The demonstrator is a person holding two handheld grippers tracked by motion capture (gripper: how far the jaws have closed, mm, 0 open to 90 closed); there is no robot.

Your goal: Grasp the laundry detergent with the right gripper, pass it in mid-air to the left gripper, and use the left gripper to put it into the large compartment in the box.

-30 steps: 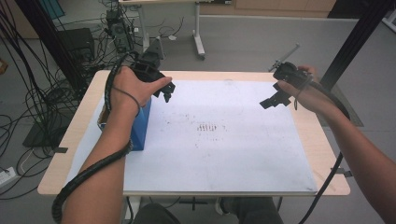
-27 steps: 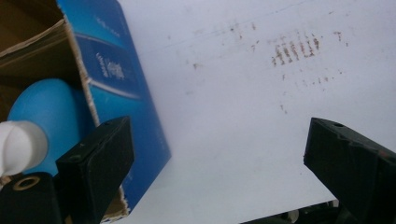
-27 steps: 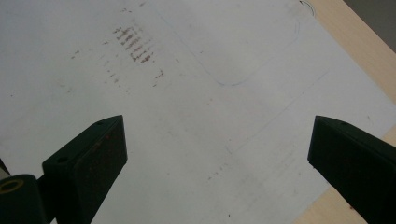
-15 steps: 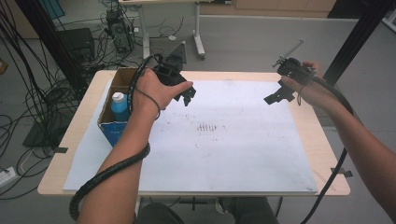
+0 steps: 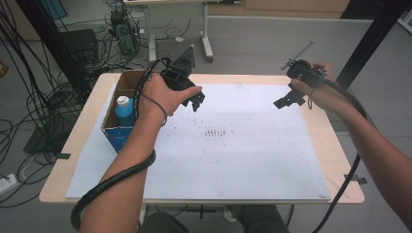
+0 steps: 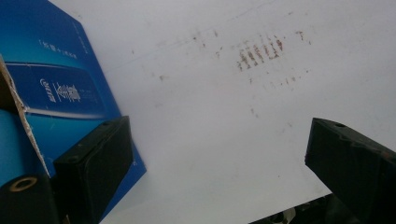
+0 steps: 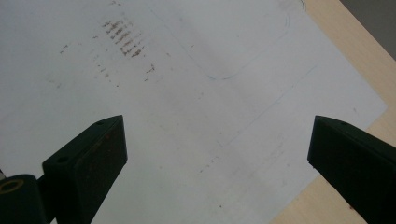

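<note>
Nearest, low in the high view, both forearms reach up over the white sheet (image 5: 233,160) covering the tabletop (image 5: 335,160). Left of centre, the left gripper (image 5: 197,102) hovers, jaws wide and empty, beside the blue box (image 5: 116,133) holding a blue bottle (image 5: 124,110), likely its target. Farther right, the right gripper (image 5: 284,102) waits, jaws wide and empty too.

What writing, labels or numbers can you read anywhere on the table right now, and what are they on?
Blue box: white print and a small logo on its side, too blurred to read.
Blue bottle standing in the box: no label legible.
White sheet: brown smudge marks and faint pen lines, not writing.
Nothing here can be quoted.
</note>
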